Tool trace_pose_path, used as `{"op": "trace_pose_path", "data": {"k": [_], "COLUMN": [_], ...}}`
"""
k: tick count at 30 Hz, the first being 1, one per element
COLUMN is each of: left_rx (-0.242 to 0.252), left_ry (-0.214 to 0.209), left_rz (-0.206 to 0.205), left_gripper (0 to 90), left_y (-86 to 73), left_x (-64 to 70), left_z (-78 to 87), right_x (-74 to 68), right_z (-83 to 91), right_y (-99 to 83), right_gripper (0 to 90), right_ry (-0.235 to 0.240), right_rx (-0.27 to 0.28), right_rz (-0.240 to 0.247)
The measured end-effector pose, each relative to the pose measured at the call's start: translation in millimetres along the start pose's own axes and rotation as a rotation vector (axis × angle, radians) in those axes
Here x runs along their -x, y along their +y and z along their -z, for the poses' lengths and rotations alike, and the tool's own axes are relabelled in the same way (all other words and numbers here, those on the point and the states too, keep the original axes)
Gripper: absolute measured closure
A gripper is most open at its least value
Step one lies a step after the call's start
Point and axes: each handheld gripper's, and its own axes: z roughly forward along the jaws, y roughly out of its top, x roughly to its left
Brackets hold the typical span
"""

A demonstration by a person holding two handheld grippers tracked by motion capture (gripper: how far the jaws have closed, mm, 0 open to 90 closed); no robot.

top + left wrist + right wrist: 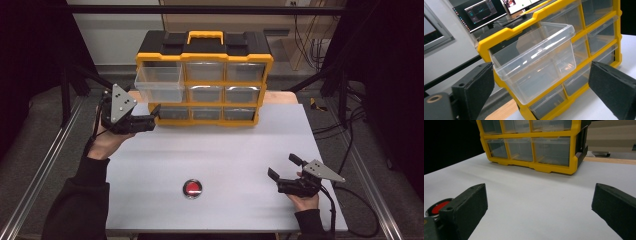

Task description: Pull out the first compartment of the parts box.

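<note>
The clear drawer [159,83] juts out of the top-left slot of the yellow organizer [205,80], just ahead of the left gripper [154,116], whose jaws stand wide apart and empty. The right gripper [282,167], also spread open, rests well apart on the table [225,145], near a red button [192,188].

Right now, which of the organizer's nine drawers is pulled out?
The top-left drawer, nearest the left gripper: it juts forward from the yellow organizer, while the other eight sit flush in their slots.
</note>
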Motion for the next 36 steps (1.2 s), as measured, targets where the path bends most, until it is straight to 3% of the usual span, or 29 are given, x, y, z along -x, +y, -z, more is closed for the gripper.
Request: {"op": "trace_pose_path", "data": {"k": [3, 7, 15, 20, 25, 31, 33, 36], "left_rx": [0.003, -0.01, 0.005, -0.01, 0.004, -0.024, -0.031, -0.049], "left_ry": [-0.017, -0.025, -0.057, -0.071, -0.075, -0.094, -0.107, -0.114], "left_rz": [0.034, 0.044, 0.126, 0.147, 0.177, 0.201, 0.226, 0.227], "left_gripper": [4.8, 4.1, 3.1, 2.2, 2.1, 2.1, 2.1, 2.0], "left_y": [-4.9, -13.3, -35.5, -52.4, -66.6, -80.7, -85.8, -93.5], "left_x": [1.5, 4.8, 7.4, 13.2, 18.4, 26.9, 30.4, 35.0], "left_z": [3.1, 8.1, 19.0, 21.8, 23.5, 21.1, 21.5, 20.3], "right_x": [0.1, 0.1, -0.6, -0.6, -1.0, -1.0, -0.9, -1.2], "right_z": [0.2, 0.0, -0.6, -0.6, -0.8, -0.7, -0.8, -0.8], "right_y": [0.1, 0.0, -0.5, -0.4, -0.5, -0.5, -0.5, -0.7], "right_gripper": [0.9, 0.8, 0.7, 0.7, 0.6, 0.6, 0.6, 0.6], "right_ry": [0.001, 0.0, 0.003, 0.0, 0.005, 0.006, 0.002, 0.005], "right_rx": [0.001, -0.001, -0.005, -0.008, -0.009, -0.009, -0.007, -0.011], "right_rz": [0.001, 0.0, -0.002, -0.005, -0.007, -0.007, -0.004, -0.008]}}
